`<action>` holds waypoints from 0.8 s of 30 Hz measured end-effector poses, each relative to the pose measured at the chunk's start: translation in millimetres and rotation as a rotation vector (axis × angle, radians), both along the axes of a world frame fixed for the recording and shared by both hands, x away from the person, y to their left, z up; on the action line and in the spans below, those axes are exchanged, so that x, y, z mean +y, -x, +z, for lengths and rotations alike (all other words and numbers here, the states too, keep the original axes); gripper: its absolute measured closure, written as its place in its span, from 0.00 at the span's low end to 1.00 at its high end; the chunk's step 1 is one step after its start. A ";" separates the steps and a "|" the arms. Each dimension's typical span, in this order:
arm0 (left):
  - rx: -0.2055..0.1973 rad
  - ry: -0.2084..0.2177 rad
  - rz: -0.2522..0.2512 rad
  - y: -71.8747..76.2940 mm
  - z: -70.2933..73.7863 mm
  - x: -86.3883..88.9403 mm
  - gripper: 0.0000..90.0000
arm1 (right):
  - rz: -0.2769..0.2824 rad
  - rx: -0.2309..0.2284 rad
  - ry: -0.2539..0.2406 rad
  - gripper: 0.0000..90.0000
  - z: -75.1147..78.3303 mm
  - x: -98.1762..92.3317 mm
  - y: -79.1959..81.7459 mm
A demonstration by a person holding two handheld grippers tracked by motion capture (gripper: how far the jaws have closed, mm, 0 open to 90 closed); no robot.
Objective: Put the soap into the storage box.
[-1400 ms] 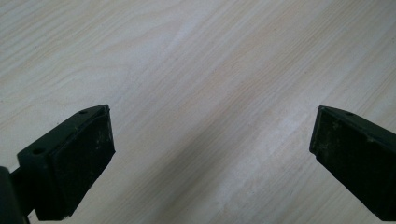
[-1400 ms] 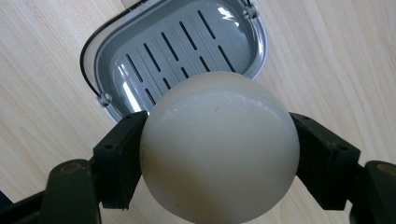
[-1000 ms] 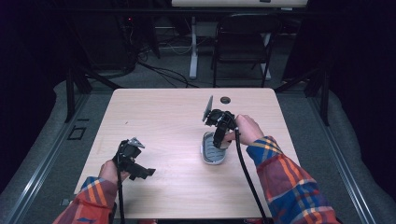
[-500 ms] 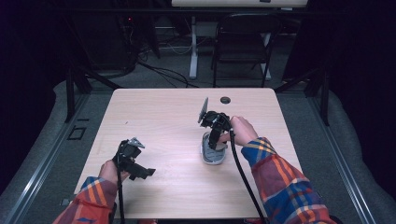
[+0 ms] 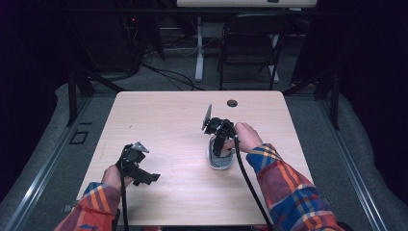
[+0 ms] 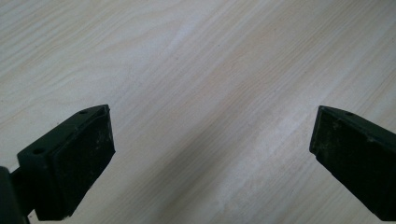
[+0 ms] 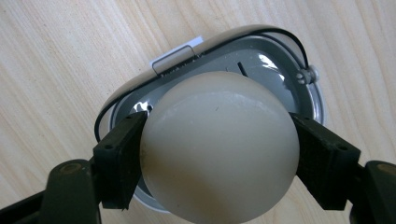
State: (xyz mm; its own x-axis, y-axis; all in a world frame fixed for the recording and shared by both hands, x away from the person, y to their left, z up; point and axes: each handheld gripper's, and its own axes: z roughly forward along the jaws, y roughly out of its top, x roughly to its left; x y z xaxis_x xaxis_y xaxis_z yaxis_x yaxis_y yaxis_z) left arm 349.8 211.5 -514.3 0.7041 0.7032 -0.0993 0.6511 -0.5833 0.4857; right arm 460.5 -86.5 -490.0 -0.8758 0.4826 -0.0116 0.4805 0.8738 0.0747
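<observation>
We have the egg point(image 7: 219, 144) pinched in our right gripper point(image 7: 219, 154) above the grey slicer point(image 7: 306, 100), not yet set down; our left gripper point(image 6: 210, 154) gapes idle.

No text, brand, number or sign can be read anywhere. A small white label point(image 7: 176, 57) sits at the rim of the grey holder point(image 7: 275, 70), but it appears blank. The bench point(image 5: 168, 120) carries no markings.

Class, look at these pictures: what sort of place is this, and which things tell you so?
Probably a lab or recording room: one wooden table on grey floor, dark curtains around it, a folding chair and loose cables behind.
</observation>
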 end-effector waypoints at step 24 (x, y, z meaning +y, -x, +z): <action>0.001 0.000 -0.001 0.0 -0.1 -0.1 0.00 | -0.006 -0.004 0.036 0.27 -13.2 1.4 -0.8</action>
